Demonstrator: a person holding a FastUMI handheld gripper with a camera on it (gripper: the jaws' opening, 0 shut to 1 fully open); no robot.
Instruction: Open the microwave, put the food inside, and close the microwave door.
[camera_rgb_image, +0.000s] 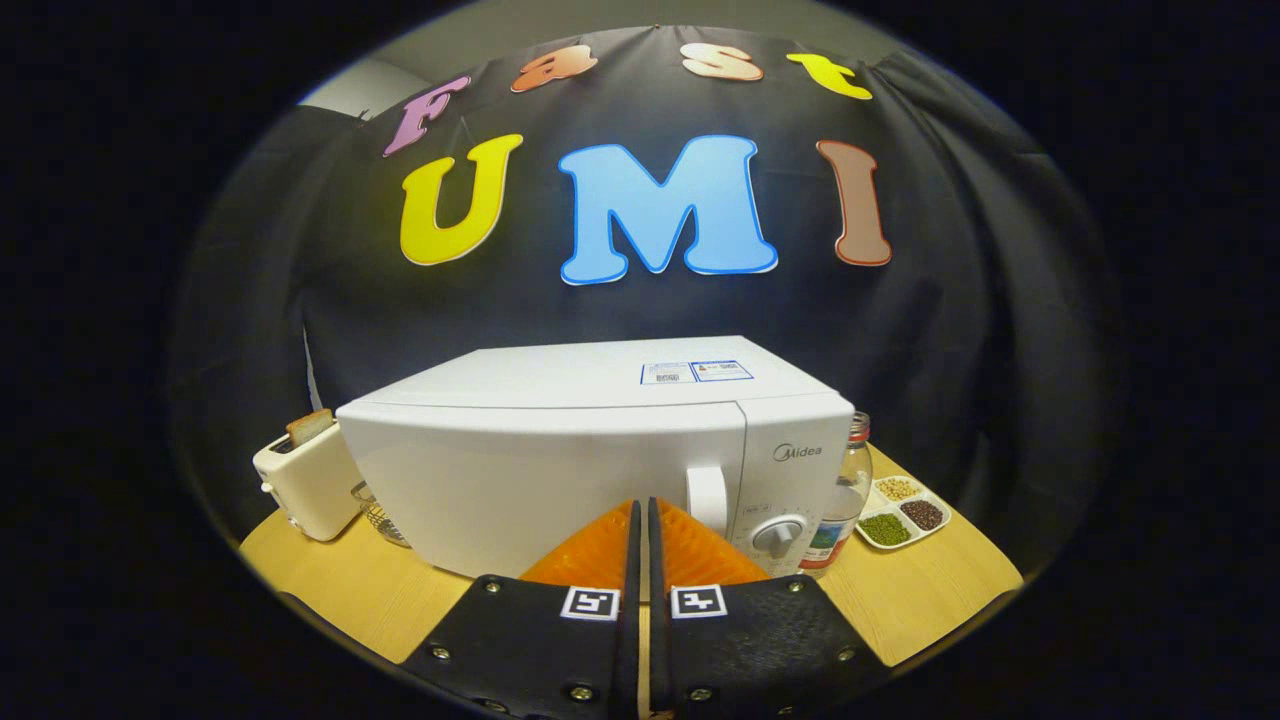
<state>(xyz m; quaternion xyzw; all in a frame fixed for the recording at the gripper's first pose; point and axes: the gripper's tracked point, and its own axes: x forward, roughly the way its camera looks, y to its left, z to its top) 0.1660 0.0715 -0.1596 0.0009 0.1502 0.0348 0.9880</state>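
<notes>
Looks like a mock kitchen set up inside a recording booth, not a real home. A white microwave (590, 460) with its door shut sits on a round wooden table (350, 590), with a cream toaster (305, 480) holding a slice of bread beside it, and a divided tray of beans (900, 512) and a bottle (845, 500) on the other side. Black cloth (950, 330) hangs behind everything as the wall.

A single fisheye camera rides on the gripper (641, 510), looking forward along its two fingers, which are pressed together. It faces the front of a closed microwave (560, 470) from near, slightly above the wooden table (340, 585).
</notes>
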